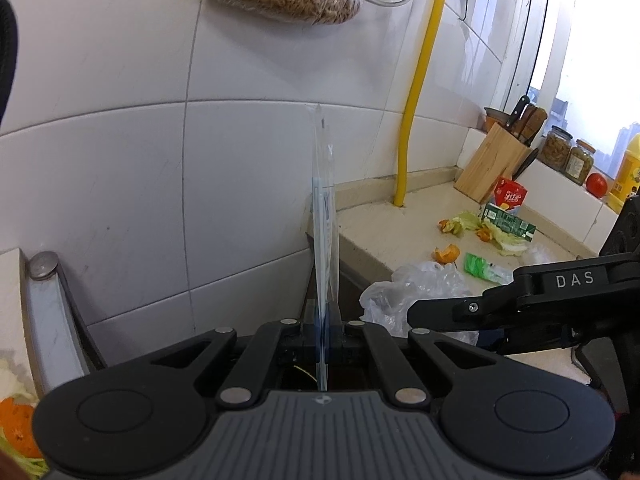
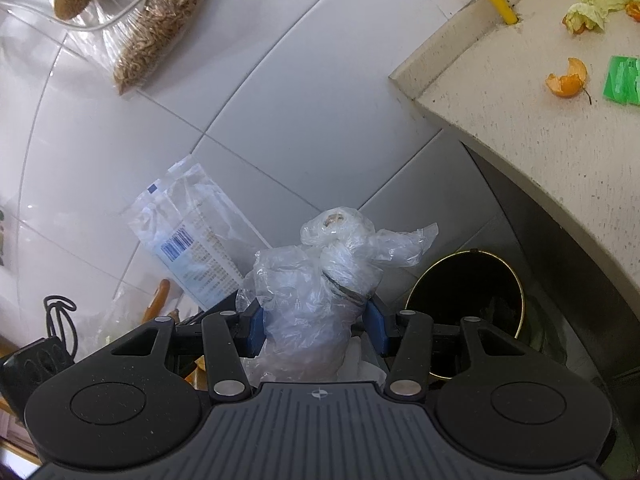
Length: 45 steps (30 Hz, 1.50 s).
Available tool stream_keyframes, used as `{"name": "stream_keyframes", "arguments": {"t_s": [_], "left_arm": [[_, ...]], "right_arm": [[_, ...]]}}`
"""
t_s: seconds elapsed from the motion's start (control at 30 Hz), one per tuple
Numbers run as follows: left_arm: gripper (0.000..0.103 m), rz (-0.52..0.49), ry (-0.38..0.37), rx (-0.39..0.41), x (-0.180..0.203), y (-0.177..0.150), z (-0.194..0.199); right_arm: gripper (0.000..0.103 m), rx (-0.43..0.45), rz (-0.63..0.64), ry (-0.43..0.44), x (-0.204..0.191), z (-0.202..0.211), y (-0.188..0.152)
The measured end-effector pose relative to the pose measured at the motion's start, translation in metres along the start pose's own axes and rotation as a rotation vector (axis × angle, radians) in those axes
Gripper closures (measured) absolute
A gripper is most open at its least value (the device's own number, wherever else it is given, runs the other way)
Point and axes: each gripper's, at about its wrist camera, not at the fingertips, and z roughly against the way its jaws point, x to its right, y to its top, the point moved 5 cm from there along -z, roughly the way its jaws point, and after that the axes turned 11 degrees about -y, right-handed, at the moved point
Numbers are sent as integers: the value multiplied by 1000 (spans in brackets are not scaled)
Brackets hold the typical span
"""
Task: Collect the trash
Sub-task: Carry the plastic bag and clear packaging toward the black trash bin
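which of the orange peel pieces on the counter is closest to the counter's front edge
The cupped orange peel lying alone beside the green wrapper. The other peel bits sit farther back, mixed in with the cabbage leaves.

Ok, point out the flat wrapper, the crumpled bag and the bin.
flat wrapper (image 1: pixel 325 216), left wrist view, its thin edge above the gripper.
crumpled bag (image 2: pixel 316 280), right wrist view, its bunched middle.
bin (image 2: pixel 516 276), right wrist view, its gold rim.
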Motion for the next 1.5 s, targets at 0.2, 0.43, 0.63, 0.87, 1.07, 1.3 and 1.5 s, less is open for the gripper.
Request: {"name": "stream_keyframes", "arguments": {"t_s": [0.2,0.43,0.63,0.87,1.07,1.3,1.5], "left_arm": [[100,-3,-4,-7,-5,-3,1],[100,-15,-20,-11,-9,-2,-3],[100,-28,-29,-30,-15,-3,-11],[100,-8,-39,-86,-31,-10,-30],[100,10,-42,-124,-38,-12,-38],[100,36,-32,-184,-46,-16,-50],[100,79,-26,-233,-56,-17,-61]], "right_arm": [[46,4,5,-13,-4,-4,-3],[46,23,9,-41,-8,-8,-6],[46,46,4,-64,-7,-12,-3],[46,34,-14,-112,2,-30,-4],[46,12,-32,-140,8,-44,-5],[46,-9,-43,-161,12,-56,-6],[46,-28,-36,-209,19,-77,-3]]}}
